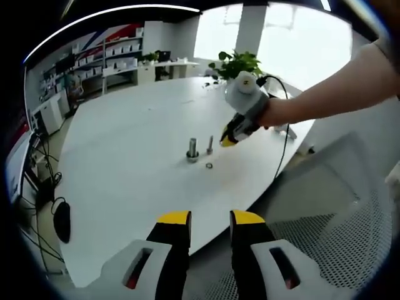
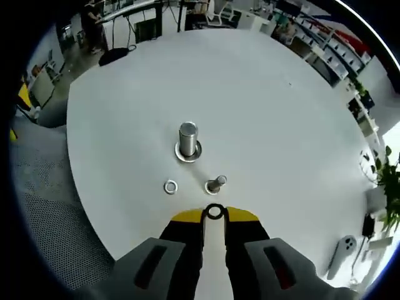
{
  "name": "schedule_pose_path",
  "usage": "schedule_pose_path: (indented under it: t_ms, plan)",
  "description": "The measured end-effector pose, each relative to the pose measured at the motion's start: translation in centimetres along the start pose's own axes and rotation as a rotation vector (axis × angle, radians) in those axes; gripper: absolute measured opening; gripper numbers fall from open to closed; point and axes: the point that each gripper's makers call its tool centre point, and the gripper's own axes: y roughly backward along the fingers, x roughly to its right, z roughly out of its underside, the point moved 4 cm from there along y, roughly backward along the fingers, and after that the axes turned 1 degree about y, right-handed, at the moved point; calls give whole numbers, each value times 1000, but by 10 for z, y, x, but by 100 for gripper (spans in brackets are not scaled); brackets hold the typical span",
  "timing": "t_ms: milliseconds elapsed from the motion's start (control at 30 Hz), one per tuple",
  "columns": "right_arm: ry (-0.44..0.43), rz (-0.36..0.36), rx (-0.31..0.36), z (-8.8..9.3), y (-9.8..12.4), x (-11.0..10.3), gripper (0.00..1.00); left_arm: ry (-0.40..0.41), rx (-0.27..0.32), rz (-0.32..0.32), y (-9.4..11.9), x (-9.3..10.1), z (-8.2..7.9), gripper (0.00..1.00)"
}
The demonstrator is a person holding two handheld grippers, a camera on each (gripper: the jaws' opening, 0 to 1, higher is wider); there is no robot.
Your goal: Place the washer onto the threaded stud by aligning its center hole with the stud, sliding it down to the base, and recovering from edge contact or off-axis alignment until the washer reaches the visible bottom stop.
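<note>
Right claw (image 2: 214, 214) tips pinching dark washer (image 2: 214, 212) above table (image 2: 269, 112).

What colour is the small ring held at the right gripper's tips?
Black ring, seen best in the right gripper view, between the yellow fingertips.

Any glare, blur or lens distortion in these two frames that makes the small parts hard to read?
Left gripper view: windows blow out behind the plant, fisheye bends the table edge, the stud is tiny. Right gripper view: even light, the washer in the right gripper is sharp.
</note>
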Motion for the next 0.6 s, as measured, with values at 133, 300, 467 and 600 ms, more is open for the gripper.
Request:
schedule_pose_path:
  t_ms: [133, 300, 467, 600]
  plan:
    - [28, 12, 30, -3, 6, 4, 13, -5, -1, 2, 0, 1, -1, 22]
    - [51, 13, 55, -10, 8, 5, 13, -3, -2, 6, 0, 1, 0, 22]
    - [88, 11, 61, -20, 5, 4, 13, 1, -2, 3, 0, 0, 1, 22]
    - [95, 7, 57, -25, -1, 4, 13, -3, -6, 6, 0, 1, 1, 22]
